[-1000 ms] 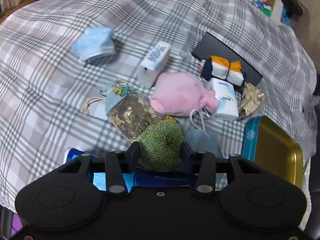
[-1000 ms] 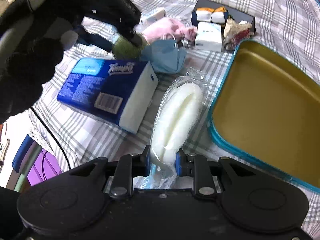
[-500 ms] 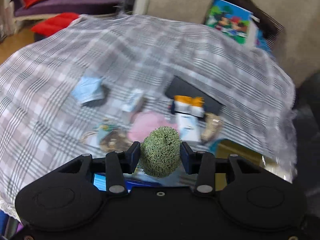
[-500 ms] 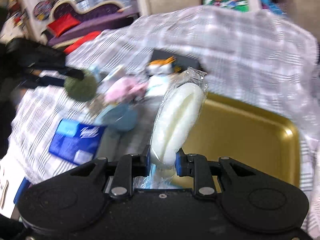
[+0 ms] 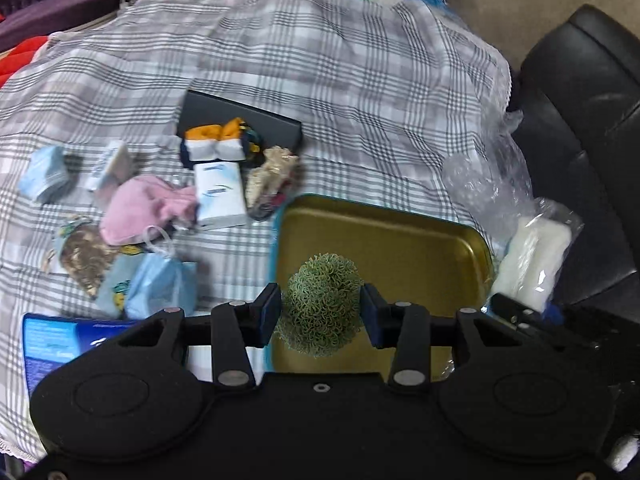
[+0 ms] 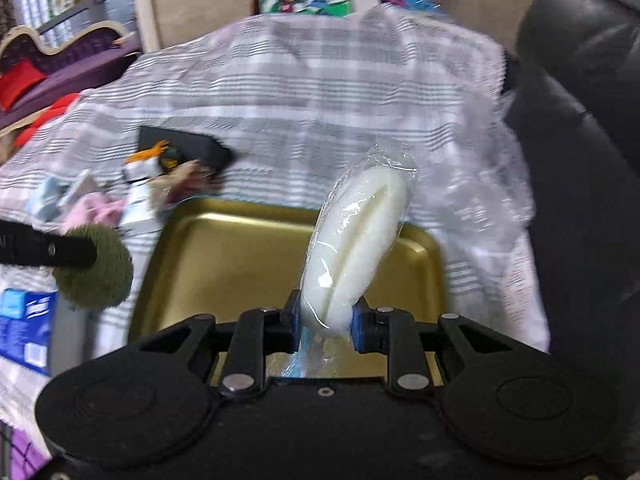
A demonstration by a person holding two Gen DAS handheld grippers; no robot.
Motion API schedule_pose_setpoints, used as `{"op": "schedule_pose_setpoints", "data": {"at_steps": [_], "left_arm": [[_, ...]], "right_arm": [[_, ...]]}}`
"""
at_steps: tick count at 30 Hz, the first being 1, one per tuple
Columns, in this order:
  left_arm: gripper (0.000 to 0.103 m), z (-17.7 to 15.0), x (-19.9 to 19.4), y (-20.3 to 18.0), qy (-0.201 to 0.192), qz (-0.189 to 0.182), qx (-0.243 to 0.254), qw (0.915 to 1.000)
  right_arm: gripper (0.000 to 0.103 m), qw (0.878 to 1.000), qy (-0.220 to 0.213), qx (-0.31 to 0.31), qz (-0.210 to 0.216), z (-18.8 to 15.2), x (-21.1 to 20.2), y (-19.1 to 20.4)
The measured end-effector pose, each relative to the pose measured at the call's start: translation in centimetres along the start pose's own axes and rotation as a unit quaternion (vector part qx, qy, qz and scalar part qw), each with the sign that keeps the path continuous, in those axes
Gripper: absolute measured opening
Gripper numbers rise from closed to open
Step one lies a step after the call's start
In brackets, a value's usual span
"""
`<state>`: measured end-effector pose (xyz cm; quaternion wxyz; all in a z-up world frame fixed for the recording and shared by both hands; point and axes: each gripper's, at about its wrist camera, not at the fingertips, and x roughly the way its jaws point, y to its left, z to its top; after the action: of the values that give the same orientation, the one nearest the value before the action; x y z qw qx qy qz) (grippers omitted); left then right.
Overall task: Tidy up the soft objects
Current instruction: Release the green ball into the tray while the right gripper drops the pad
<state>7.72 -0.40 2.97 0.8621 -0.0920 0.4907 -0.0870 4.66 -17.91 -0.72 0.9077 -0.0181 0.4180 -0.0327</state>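
The left gripper (image 5: 320, 314) is clamped on one green curly ball (image 5: 319, 304), held above the near edge of the single gold tray (image 5: 384, 236). The right gripper (image 6: 325, 318) grips one white foam pad in clear wrap (image 6: 354, 248) over the same tray — in the left view it shows at about three o'clock of the tray. On the checked cloth (image 5: 340, 80), at ten o'clock from the tray, lie one pink pouch (image 5: 140, 208), one white tissue pack (image 5: 220, 196) and two light-blue masks (image 5: 44, 174) (image 5: 160, 286).
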Motion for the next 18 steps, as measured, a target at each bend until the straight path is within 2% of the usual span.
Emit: {"op": "schedule_pose_setpoints", "data": {"at_steps": [7, 9, 11, 12, 13, 18], "left_arm": [[0.045, 0.9, 1.3, -1.4, 0.005, -0.025, -0.005, 0.9997], [0.051, 0.8, 1.5, -1.4, 0.001, -0.028, -0.004, 0.9996], [0.061, 0.8, 1.6, -1.3, -0.002, -0.025, -0.004, 0.9997], [0.063, 0.8, 1.6, -1.3, -0.004, -0.025, -0.005, 0.9997], [0.064, 0.8, 1.7, -1.2, -0.004, -0.024, -0.005, 0.9997], [0.070, 0.7, 2.0, -0.4, 0.001, -0.013, -0.012, 0.9998]], "right_arm": [[0.025, 1.000, -0.014, 0.008, -0.009, 1.0, 0.1, -1.4], [0.026, 1.000, -0.013, 0.009, -0.010, 1.0, 0.2, -1.2], [0.043, 1.000, -0.012, 0.009, -0.011, 1.1, 0.6, -1.1], [0.060, 1.000, -0.015, 0.007, -0.012, 1.0, 0.7, -0.9], [0.064, 1.000, -0.019, 0.005, -0.016, 1.0, 0.7, -0.8], [0.064, 1.000, -0.018, 0.001, -0.017, 0.9, 0.8, -0.4]]}}
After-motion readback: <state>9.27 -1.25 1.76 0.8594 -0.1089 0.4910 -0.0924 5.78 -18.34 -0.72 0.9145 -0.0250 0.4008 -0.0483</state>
